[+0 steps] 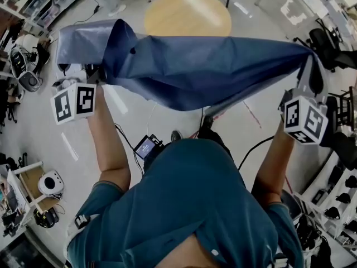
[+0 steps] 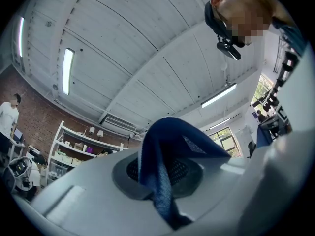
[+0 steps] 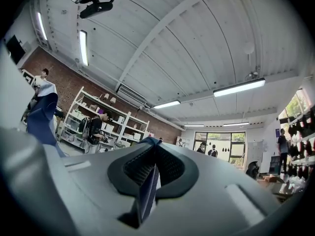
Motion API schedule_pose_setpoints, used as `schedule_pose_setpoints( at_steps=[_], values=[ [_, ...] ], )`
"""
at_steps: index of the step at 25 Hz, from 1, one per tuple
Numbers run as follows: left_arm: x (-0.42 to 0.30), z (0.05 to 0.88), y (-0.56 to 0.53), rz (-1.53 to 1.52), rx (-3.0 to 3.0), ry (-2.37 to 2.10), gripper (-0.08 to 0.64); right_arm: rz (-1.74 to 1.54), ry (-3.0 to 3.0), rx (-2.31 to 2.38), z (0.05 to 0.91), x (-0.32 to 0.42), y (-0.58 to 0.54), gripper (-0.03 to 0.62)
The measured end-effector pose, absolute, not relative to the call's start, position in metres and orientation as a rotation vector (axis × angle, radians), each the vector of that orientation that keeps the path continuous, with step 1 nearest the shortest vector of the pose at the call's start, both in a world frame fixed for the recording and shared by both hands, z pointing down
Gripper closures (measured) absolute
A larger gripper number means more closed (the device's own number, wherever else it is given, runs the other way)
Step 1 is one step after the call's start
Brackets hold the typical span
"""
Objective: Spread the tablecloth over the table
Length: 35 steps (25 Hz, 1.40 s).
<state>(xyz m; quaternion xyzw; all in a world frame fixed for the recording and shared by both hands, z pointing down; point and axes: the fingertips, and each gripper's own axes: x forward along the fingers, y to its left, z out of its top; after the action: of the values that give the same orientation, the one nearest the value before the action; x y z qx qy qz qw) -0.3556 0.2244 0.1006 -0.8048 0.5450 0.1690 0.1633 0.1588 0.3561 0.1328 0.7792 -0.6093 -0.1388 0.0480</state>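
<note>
My left hand-held gripper [image 2: 160, 178] and my right hand-held gripper [image 3: 147, 178] each clench an edge of the blue tablecloth [image 1: 195, 71]. The tablecloth hangs stretched in the air between them, and in the head view it covers the near rim of the round wooden table [image 1: 187, 4].

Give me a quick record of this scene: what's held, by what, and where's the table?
left gripper: shut on a bunched fold of the tablecloth
right gripper: shut on a thin tablecloth edge
tablecloth: blue, up in the air, stretched between both grippers
table: round, wooden, bare, beyond the cloth
progress: tablecloth not yet on table
</note>
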Motion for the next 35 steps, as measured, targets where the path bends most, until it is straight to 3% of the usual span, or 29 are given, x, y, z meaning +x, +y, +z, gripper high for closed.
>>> schedule_pose_setpoints(
  at_steps=[19, 35],
  values=[
    [-0.268, 0.078, 0.178, 0.376, -2.023, 1.783, 0.558, -0.403, -2.148, 2.232, 0.144, 0.283, 0.199, 0.578],
    [-0.216, 0.045, 0.147, 0.327, -1.933, 1.773, 0.558, -0.395, -2.207, 2.27, 0.137, 0.343, 0.147, 0.578]
  ],
)
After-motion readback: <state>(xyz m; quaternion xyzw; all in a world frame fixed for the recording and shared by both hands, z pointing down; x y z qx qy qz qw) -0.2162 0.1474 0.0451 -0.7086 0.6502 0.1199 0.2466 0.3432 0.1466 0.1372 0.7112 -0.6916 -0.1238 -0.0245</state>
